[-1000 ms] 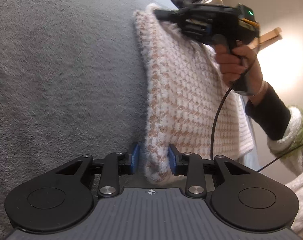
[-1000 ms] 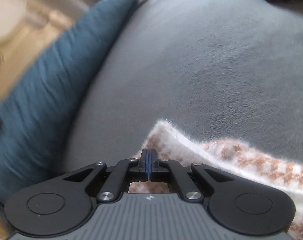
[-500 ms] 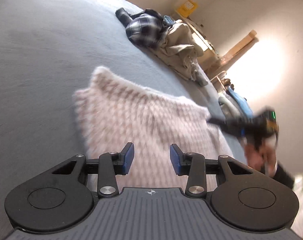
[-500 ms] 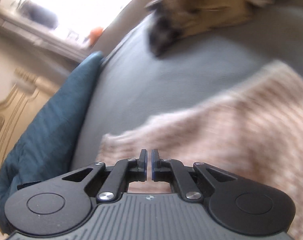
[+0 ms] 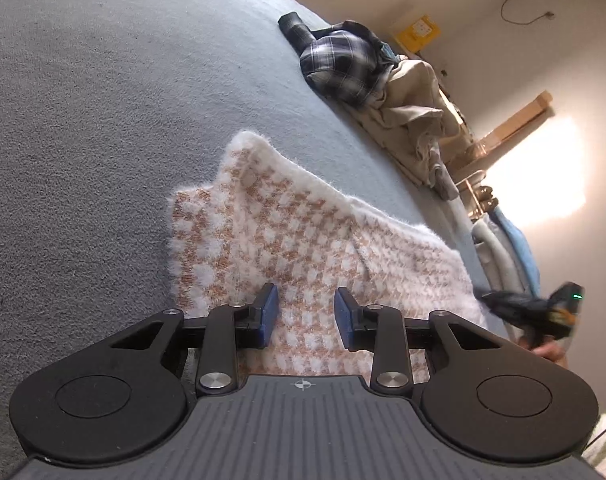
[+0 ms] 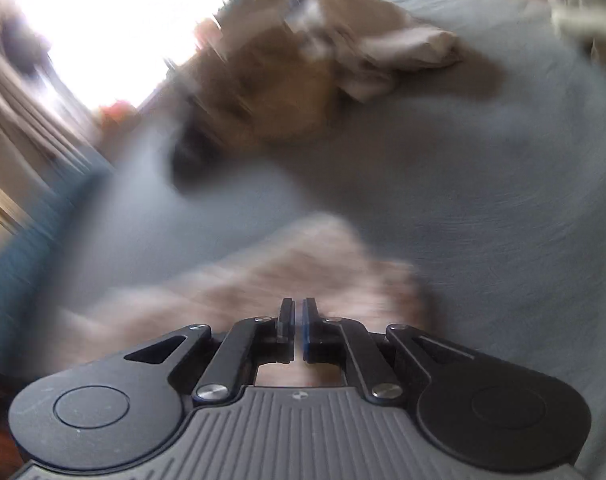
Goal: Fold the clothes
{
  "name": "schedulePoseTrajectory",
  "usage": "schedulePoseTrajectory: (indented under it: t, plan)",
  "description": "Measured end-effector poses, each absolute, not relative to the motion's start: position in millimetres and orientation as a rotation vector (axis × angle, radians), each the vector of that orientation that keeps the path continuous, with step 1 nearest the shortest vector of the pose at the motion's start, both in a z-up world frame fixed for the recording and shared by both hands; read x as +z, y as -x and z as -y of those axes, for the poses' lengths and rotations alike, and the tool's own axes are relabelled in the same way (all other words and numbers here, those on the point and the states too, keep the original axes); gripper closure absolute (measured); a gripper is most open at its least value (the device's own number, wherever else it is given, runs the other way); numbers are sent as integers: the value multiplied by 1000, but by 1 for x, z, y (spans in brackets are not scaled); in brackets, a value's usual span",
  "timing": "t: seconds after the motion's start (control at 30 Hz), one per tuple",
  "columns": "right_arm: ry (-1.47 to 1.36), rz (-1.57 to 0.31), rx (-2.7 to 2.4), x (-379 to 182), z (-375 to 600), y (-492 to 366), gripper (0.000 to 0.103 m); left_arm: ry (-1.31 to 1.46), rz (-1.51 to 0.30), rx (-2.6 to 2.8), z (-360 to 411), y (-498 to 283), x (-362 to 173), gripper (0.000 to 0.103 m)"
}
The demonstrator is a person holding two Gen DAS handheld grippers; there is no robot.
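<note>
Both claws have let go of the sweater (image 5: 303, 240); only the left view shows it sharply, left claw (image 5: 306, 316) apart, right claw (image 6: 298, 330) together.

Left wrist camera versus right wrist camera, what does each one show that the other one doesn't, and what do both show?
Only the left wrist view shows the right gripper at the sweater's far edge, stacked folded linens, and the left gripper, jaws apart over the knit. Only the right wrist view shows a bright window and a blurred teal cushion. Both show the houndstooth sweater on the grey bed cover and the unfolded clothes pile beyond it.
</note>
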State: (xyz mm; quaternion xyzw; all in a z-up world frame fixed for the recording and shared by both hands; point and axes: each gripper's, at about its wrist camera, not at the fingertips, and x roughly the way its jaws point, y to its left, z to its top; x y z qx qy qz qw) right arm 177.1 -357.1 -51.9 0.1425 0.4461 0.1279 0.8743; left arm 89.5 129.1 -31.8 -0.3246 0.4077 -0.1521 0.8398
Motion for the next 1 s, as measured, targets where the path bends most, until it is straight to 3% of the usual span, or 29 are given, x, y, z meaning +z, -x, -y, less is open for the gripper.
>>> schedulePoseTrajectory:
  t: [0.2, 0.37, 0.57, 0.73, 0.8, 1.0]
  plan:
    - [-314, -905, 193, -32, 369, -167, 103, 604, -870, -339, -132, -84, -22, 67]
    - [-145, -884, 373, 7, 333, -128, 103, 471, -822, -368, -115, -75, 1, 61]
    - [35, -944, 650, 17, 268, -106, 103, 227, -779, -656, -52, -57, 22, 59]
    - [306, -960, 654, -8, 218, -87, 103, 84, -823, -701, -3, -64, 0, 59]
    - [363, -979, 627, -20, 215, -87, 103, 16, -870, -665, 1, -66, -13, 67]
    - [382, -955, 585, 0, 217, -87, 102, -5, -855, -611, -12, -60, -1, 60]
